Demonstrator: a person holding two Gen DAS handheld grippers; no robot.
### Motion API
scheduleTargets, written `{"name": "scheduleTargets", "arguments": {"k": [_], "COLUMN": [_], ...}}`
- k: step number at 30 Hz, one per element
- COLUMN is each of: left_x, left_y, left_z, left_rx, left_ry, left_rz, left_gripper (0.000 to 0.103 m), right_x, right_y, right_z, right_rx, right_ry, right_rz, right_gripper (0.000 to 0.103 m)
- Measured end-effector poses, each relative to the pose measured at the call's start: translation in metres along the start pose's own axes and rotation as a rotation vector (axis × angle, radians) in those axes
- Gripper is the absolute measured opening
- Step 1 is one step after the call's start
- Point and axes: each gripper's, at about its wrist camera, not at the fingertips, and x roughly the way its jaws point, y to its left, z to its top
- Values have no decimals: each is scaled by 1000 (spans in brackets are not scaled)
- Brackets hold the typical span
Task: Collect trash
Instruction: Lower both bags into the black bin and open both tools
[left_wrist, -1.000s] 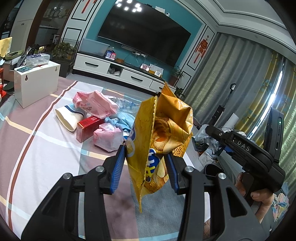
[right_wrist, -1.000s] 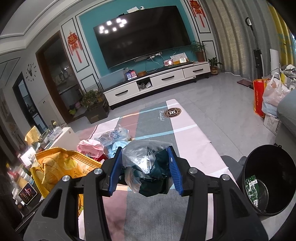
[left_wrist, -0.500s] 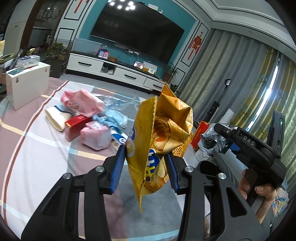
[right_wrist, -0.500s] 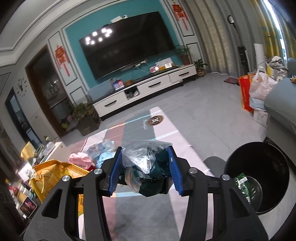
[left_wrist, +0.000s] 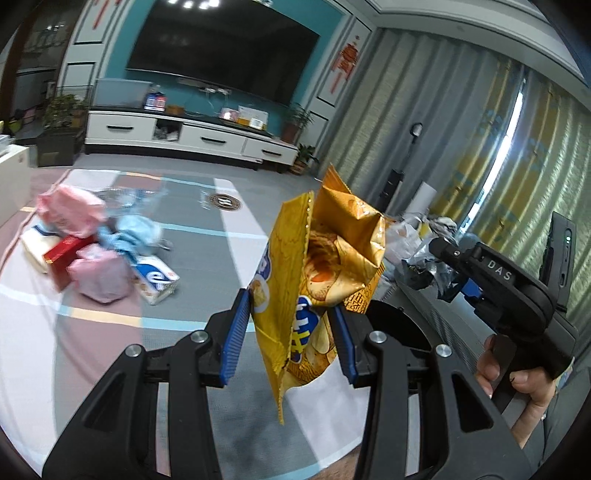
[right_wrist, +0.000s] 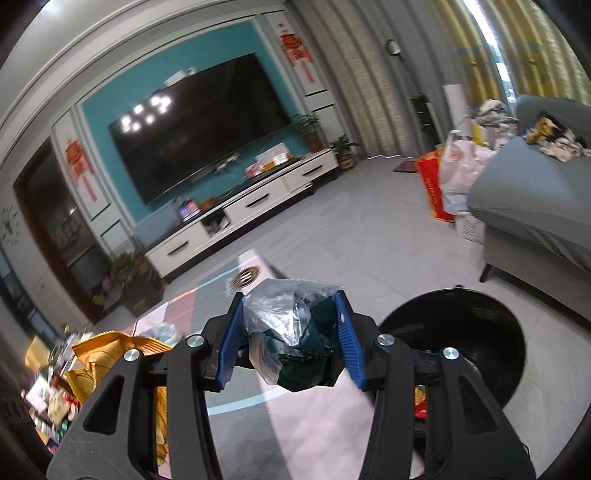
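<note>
While both tools carry trash, none is dropped yet. The left tool (left_wrist: 291, 328) pinches a yellow chip bag (left_wrist: 317, 273); the right tool (right_wrist: 290, 341) squeezes crumpled plastic (right_wrist: 291, 332) beside the black bin (right_wrist: 461, 332). More trash (left_wrist: 96, 254) waits on the mat (left_wrist: 207, 258).

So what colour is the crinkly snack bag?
The snack bag is golden yellow with blue lettering. It shows best in the left wrist view.

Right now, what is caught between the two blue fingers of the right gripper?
A crumpled clear plastic bag with dark green wrapping, shown in the right wrist view.
</note>
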Motion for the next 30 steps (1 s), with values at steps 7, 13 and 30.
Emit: {"name": "scheduleTargets", "arguments": {"k": [7, 13, 30], "left_x": [39, 78, 192], "left_y": [-42, -75, -124], "left_z": [-3, -12, -41], "left_rx": [46, 91, 114], "left_ry": [74, 163, 414], "left_rz": [-70, -125, -184], "left_gripper": [44, 44, 46], "right_x": [-3, 2, 38], "right_y": [-51, -91, -159], "right_z": [2, -1, -24], "right_rx": [115, 200, 336], "right_ry": [-11, 14, 145], "right_rz": [-107, -228, -471], "right_gripper": [48, 48, 49]}}
